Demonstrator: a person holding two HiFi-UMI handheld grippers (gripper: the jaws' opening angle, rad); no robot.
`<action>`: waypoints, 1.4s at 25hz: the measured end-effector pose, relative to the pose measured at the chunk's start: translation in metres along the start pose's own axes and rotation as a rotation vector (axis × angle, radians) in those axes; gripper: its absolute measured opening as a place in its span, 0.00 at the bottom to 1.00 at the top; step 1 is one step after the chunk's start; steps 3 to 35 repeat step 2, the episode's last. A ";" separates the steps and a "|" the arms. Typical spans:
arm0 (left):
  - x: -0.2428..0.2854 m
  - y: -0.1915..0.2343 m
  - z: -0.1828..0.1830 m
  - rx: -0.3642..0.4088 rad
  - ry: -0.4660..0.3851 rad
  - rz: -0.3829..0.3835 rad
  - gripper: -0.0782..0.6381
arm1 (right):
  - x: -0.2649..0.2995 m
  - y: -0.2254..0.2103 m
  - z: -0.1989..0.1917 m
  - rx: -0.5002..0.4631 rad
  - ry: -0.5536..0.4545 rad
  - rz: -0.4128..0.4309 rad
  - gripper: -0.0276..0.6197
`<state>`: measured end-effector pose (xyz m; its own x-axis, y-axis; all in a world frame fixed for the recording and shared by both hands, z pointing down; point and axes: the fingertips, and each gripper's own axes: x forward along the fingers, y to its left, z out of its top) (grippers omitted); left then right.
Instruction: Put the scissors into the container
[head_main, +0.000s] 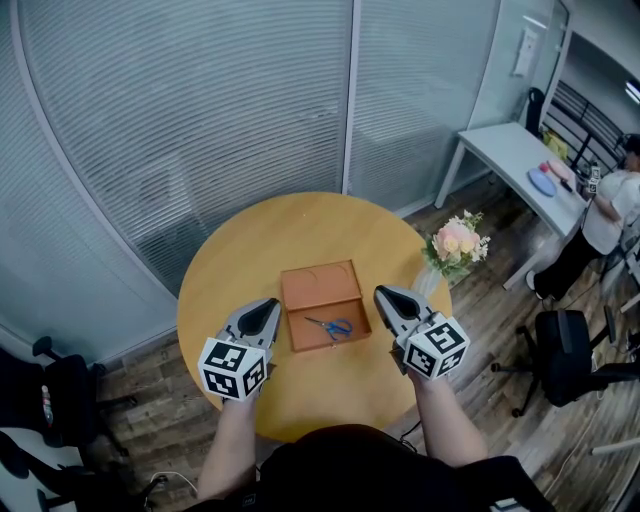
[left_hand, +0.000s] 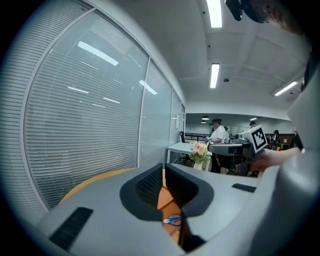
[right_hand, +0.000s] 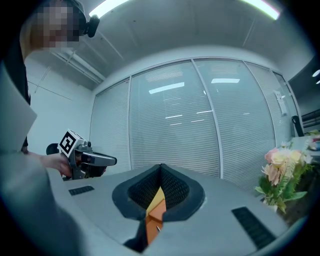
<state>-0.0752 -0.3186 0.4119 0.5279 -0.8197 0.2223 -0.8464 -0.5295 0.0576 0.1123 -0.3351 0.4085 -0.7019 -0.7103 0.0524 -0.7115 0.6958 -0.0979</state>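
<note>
the blue-handled scissors (head_main: 332, 326) are lying flat inside the shallow orange-brown container (head_main: 318, 285), in its near half, handles toward the right tongs and blades pointing toward the left. the container is sitting near the middle of the round wooden desk (head_main: 300, 225), and a bouquet (head_main: 457, 243) is standing at the desk's right edge. the left tongs (head_main: 272, 303) are hovering just beside the container's left wall and the right tongs (head_main: 380, 292) just beside its right wall, neither one touching it. in the left gripper view the left tongs (left_hand: 163, 170) are showing their jaws pressed together at the tips with nothing between them, the scissors (left_hand: 173, 219) visible beyond on the tray floor. the right gripper view is showing the same for the right tongs (right_hand: 161, 170): jaws together, empty, with only a sliver of container (right_hand: 156, 212) past them. judging by how things are lying, the placing looks done and the step in hand is simply clearing away. doing that well means lifting both tongs straight up and back toward the person, keeping them off the container's walls so it is not nudged, and keeping the right tongs well away from the bouquet.
</note>
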 end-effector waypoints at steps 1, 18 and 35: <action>0.000 0.000 0.000 0.000 0.000 0.000 0.15 | 0.000 0.000 0.000 0.001 0.000 0.001 0.10; 0.000 -0.001 0.000 -0.001 0.001 0.000 0.15 | -0.001 -0.001 -0.001 0.002 -0.001 0.002 0.10; 0.000 -0.001 0.000 -0.001 0.001 0.000 0.15 | -0.001 -0.001 -0.001 0.002 -0.001 0.002 0.10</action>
